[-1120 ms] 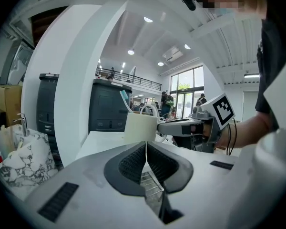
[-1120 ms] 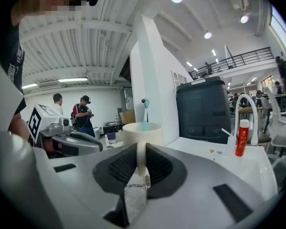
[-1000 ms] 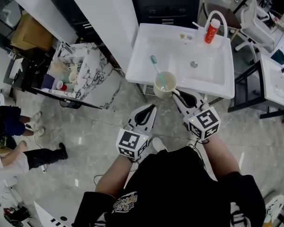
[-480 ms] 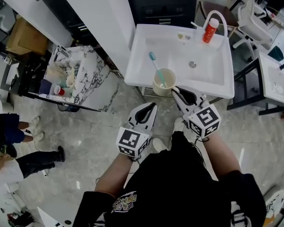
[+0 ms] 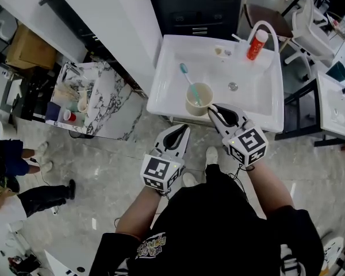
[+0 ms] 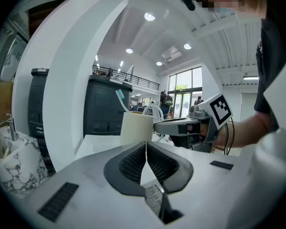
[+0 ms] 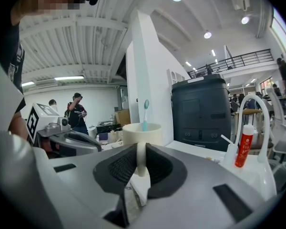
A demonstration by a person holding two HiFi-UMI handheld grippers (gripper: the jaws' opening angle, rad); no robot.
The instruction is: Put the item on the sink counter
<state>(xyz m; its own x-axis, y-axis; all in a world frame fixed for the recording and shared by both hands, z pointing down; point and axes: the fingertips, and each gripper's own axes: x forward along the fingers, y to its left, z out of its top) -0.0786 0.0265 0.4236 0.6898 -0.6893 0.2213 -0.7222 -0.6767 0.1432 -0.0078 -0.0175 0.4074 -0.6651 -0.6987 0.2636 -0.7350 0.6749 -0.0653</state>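
Cream cup (image 5: pixel 206 94) | toothbrush (image 5: pixel 188 78) foot hidden inside | right gripper (image 5: pixel 213 110) clamps handle

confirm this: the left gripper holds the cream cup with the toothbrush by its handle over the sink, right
Wrong gripper. The right gripper holds the cream cup with the toothbrush by its handle over the sink, as the right gripper view shows; the left gripper is shut on nothing.
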